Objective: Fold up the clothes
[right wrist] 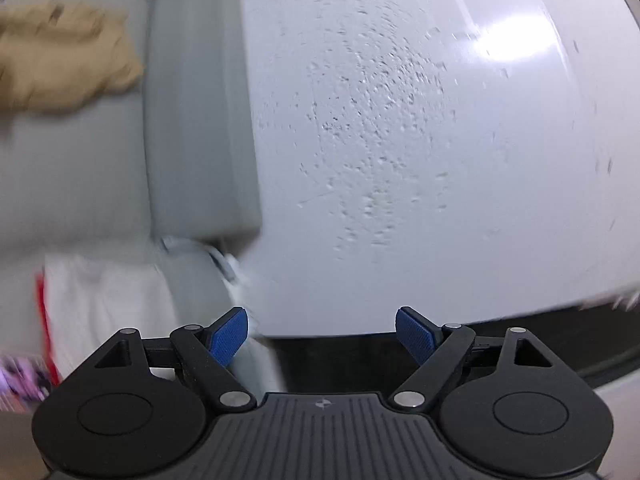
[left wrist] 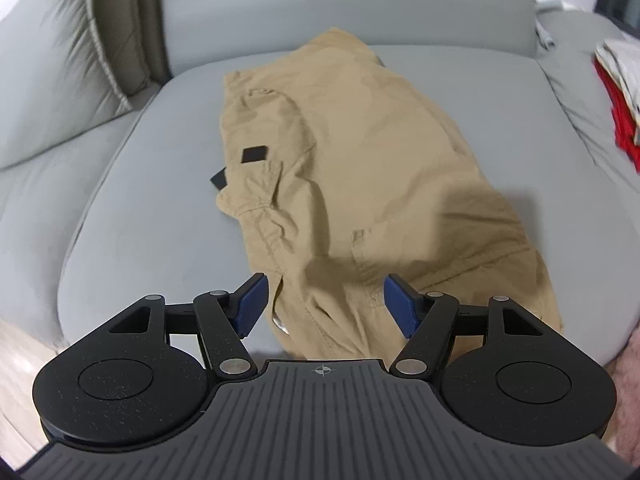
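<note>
Tan cargo shorts (left wrist: 352,168) lie spread on a grey sofa seat cushion (left wrist: 152,184), with black patches near their left pocket. My left gripper (left wrist: 325,304) is open and empty, hovering just above the near edge of the shorts. My right gripper (right wrist: 322,338) is open and empty, pointed at a white wall, away from the shorts. The shorts show blurred at the upper left of the right wrist view (right wrist: 60,64).
A pile of folded white and red clothes (left wrist: 620,92) lies on the sofa to the right, also blurred in the right wrist view (right wrist: 100,312). A grey back cushion (left wrist: 340,4) stands behind the shorts. A pillow (left wrist: 52,52) is at the left.
</note>
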The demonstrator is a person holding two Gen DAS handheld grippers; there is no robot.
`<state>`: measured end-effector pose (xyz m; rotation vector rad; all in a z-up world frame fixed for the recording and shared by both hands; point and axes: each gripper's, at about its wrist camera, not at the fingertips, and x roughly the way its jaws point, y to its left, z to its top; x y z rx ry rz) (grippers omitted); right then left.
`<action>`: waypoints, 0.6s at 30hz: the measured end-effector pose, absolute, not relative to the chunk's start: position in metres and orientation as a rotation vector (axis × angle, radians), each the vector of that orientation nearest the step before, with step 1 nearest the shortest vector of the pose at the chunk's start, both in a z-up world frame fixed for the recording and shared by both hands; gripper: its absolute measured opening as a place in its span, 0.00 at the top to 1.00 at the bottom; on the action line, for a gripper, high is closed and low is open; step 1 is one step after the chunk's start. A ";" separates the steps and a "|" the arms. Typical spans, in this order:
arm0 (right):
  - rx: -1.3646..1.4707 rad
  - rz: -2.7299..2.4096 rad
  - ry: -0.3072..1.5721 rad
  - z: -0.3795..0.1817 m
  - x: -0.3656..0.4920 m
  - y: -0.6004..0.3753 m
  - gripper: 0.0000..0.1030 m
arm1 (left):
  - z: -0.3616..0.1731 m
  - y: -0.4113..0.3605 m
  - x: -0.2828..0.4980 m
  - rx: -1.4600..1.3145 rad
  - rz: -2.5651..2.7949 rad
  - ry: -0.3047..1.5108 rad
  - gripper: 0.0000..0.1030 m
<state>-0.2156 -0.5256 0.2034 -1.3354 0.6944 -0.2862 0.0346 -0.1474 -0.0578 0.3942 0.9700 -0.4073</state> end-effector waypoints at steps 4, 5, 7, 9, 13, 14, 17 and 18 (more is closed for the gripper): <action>-1.167 -0.035 0.700 0.146 -0.222 -0.490 0.18 | -0.062 -0.150 0.029 0.435 -0.414 0.974 0.33; -1.079 0.036 0.700 0.126 -0.221 -0.480 0.18 | -0.063 -0.150 0.026 0.446 -0.411 0.975 0.33; -0.780 0.205 0.710 0.062 -0.213 -0.450 0.21 | -0.064 -0.148 0.021 0.462 -0.398 0.975 0.32; -0.508 0.281 0.732 0.004 -0.199 -0.426 0.24 | -0.065 -0.143 0.016 0.459 -0.376 0.984 0.32; -0.069 0.215 0.753 -0.086 -0.153 -0.392 0.32 | -0.069 -0.131 0.008 0.409 -0.334 1.010 0.32; 0.045 0.165 0.732 -0.102 -0.139 -0.386 0.32 | -0.071 -0.127 0.006 0.393 -0.319 1.019 0.32; 0.275 0.071 0.678 -0.120 -0.116 -0.376 0.32 | -0.079 -0.120 0.002 0.341 -0.298 1.039 0.32; 0.335 0.054 0.676 -0.122 -0.111 -0.374 0.31 | -0.081 -0.117 0.001 0.322 -0.295 1.049 0.31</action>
